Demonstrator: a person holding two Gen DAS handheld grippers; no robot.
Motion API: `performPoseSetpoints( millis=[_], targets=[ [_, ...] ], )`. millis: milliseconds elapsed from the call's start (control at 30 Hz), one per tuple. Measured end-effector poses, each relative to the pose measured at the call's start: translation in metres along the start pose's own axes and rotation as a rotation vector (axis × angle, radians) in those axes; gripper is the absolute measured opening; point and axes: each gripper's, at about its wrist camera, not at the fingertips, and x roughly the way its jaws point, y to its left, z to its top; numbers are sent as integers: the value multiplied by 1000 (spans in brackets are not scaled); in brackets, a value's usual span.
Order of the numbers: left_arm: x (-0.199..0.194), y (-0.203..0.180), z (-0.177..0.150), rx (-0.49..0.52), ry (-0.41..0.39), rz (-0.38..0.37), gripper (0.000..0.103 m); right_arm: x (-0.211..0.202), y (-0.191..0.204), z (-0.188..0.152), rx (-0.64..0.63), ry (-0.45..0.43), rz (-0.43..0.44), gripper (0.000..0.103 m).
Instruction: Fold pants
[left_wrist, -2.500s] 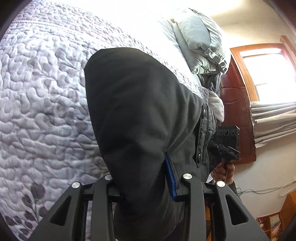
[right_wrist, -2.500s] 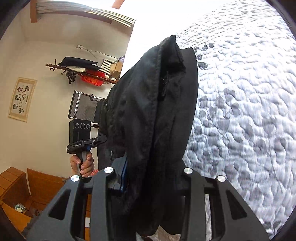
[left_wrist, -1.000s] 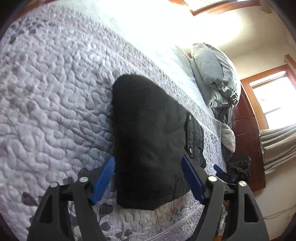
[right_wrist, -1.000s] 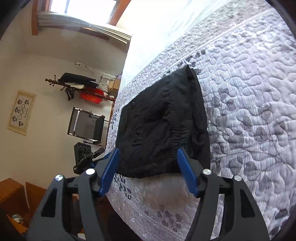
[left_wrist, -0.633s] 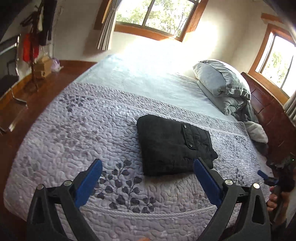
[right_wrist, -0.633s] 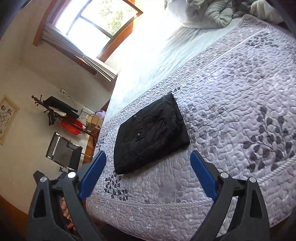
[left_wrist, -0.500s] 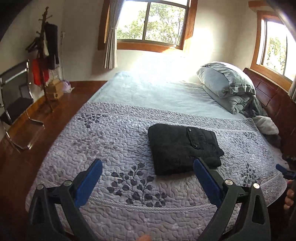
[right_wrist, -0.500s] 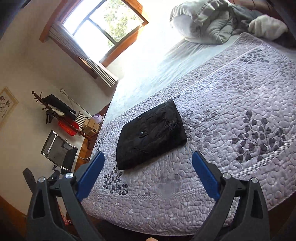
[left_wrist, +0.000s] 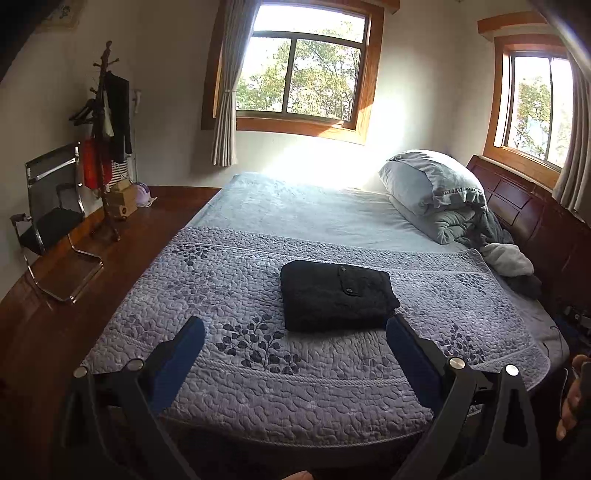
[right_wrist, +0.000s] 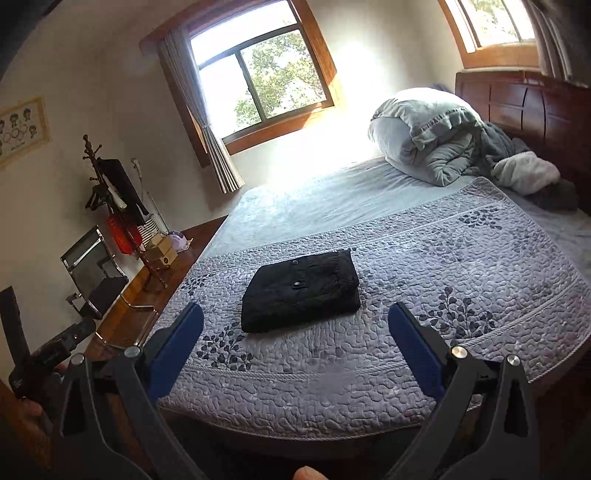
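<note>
Black pants (left_wrist: 338, 300) sit folded into a compact rectangle on the quilt (left_wrist: 314, 384), roughly mid-bed and nearer the foot edge than the pillow (left_wrist: 430, 181). Snap flap faces up, two buttons visible in the left view. Nothing touches the pants.

Left gripper (left_wrist: 295, 341): jaws spread full wide, blue pads apart, empty. It sits back off the foot of the bed, angled down at the quilt, well clear of the pants.

Right gripper (right_wrist: 295, 328): jaws opening, near their widest, nothing between them. Also back from the bed edge, well apart from the pants.

In the right view, the left-hand device shows at the lower left edge, gripped by a hand (right_wrist: 31, 406). In the left view, a hand (left_wrist: 574, 397) shows at the lower right edge.

Rest of scene: quilt covers the near part of the bed, plain grey sheet (left_wrist: 295, 206) beyond it. Pillow and crumpled blanket (left_wrist: 476, 225) are piled against the wooden headboard (left_wrist: 517, 199) on the right. Window (left_wrist: 303, 74) on the far wall, curtain (left_wrist: 225, 92) tied back. Coat rack (left_wrist: 105, 129) and chair (left_wrist: 48, 221) stand along the left wall on the wood floor (left_wrist: 55, 325).
</note>
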Motion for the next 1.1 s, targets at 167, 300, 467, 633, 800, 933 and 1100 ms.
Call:
performPoseSetpoints(
  millis=[167, 300, 467, 633, 800, 933, 1100],
  targets=[
    [-25, -18, -16, 31, 36, 16, 99, -17, 39, -12, -119, 9, -7, 100],
    [-36, -27, -23, 10, 49, -19, 99, -26, 62, -24, -162, 52, 46, 100],
    [-53, -40, -31, 51, 17, -6, 99, -36, 85, -34, -224, 75, 34, 100],
    [-66, -46, -38, 69, -12, 9, 99, -47, 92, -43, -242, 36, -4, 100],
    [-69, -47, -49, 57, -7, 5, 99, -48, 92, -54, -241, 38, -15, 100],
    [-67, -45, -56, 48, 1, 9, 99, -46, 90, -60, -230, 49, -21, 100],
    [-55, -44, -59, 40, 20, 4, 99, -34, 86, -62, -218, 63, -31, 100]
  ],
)
